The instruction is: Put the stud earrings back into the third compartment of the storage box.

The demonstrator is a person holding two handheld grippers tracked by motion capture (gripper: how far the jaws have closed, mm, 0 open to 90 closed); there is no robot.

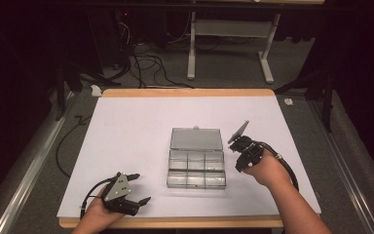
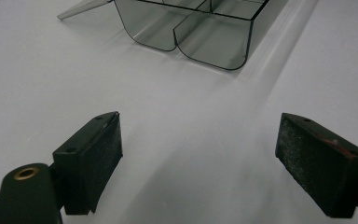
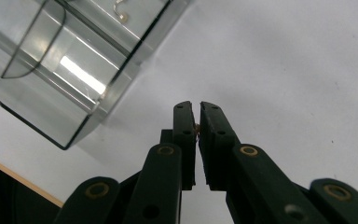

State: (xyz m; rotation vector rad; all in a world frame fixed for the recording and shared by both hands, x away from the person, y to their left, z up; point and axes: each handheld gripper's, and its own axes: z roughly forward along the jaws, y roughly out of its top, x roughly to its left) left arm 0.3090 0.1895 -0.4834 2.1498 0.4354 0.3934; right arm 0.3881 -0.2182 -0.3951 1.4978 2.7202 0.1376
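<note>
While I hold both tongs low over the table [image 1: 126, 122], the clear compartment box [image 1: 196, 168] sits mid-table, lid [image 1: 196, 139] flat open behind it. Right tongs [image 3: 196, 127] are clenched on a tiny tan bit [image 3: 197, 127], just right of the box. Left tongs [image 2: 198, 161] spread wide, nothing between, well left of the box.

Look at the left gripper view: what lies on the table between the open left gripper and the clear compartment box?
Nothing: between the left gripper and the clear compartment box lies bare white tabletop.
</note>
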